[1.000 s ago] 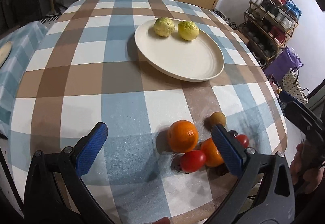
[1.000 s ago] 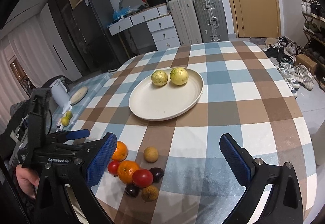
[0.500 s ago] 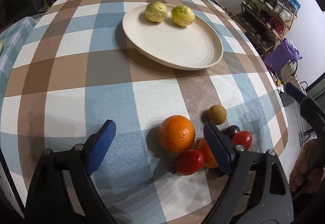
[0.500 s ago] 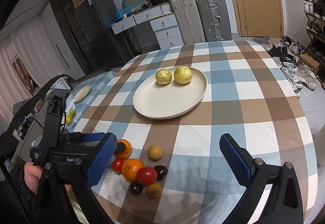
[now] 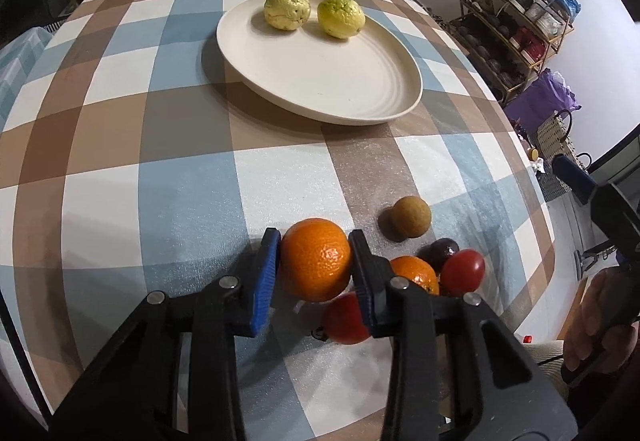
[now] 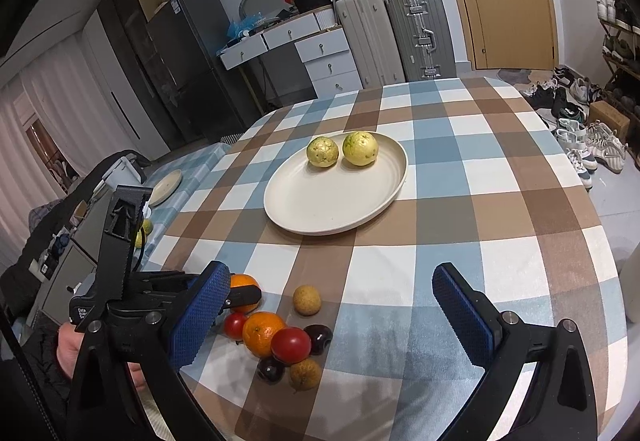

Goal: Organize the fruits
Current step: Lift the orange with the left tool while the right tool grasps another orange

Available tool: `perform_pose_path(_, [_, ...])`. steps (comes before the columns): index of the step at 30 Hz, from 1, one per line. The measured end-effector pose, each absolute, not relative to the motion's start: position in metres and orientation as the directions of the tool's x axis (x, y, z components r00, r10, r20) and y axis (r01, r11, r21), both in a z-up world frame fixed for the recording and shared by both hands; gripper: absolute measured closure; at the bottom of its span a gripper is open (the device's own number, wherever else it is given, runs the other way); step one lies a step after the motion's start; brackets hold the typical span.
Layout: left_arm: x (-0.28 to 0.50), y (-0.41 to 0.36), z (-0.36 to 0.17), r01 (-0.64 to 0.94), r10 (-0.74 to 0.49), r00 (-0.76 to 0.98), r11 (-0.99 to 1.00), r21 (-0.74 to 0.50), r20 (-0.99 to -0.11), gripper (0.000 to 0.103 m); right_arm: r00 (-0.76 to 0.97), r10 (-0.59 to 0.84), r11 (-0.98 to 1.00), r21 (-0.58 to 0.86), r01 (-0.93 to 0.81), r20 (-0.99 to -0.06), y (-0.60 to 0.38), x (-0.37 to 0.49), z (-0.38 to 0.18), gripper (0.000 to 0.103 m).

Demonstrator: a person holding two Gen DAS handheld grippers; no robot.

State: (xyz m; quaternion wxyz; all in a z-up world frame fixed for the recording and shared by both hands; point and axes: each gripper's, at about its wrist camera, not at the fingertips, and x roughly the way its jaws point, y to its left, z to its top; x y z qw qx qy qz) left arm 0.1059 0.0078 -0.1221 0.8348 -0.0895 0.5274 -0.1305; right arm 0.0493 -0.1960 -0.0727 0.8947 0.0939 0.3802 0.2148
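1. Biggest thing here is the round table with the checked cloth, blue, brown and white squares.
2. Next, the cream plate sitting toward the far half of the table. Two yellow-green guavas are on its far edge, side by side and pretty much touching.
3. The left gripper is down at the near edge of the table with its blue pads clamped on a big orange, one pad on each side of it. From the right wrist view you only see a slice of that orange behind the gripper.
4. The right gripper hangs above the near side of the table with its jaws spread wide apart and nothing between them.
5. The rest of the fruit pile sits right beside the gripped orange: a smaller orange, two red tomatoes, a couple of dark plums, and two little brown round fruits, one a bit apart toward the plate and one at the near end of the pile. All bunched up, well apart from the plate.
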Motion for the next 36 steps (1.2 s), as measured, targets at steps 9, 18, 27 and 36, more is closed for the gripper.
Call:
perform_pose_path(9, [0.103, 0.019, -0.113, 0.094, -0.319, 0.442, 0.946, -0.310, -0.839, 0.072, 0.601, 0.463, 0.886, 0.335, -0.320, -0.651, -0.194, 0.048, -0.076, 0.000])
perform_pose_path(18, [0.087, 0.044, -0.081, 0.081, -0.312, 0.555, 0.943, -0.323, -0.771, 0.072, 0.525, 0.518, 0.847, 0.319, -0.425, -0.676, -0.172, 0.041, -0.081, 0.000])
perform_pose_path(27, [0.068, 0.083, -0.052, 0.050, -0.308, 0.649, 0.930, -0.365, -0.695, 0.072, 0.429, 0.538, 0.795, 0.268, -0.544, -0.726, -0.134, 0.029, -0.095, 0.000])
perform_pose_path(36, [0.053, 0.104, -0.036, 0.072, -0.354, 0.682, 0.903, -0.424, -0.640, 0.072, 0.367, 0.457, 0.751, 0.130, -0.647, -0.810, -0.096, 0.031, -0.109, 0.011])
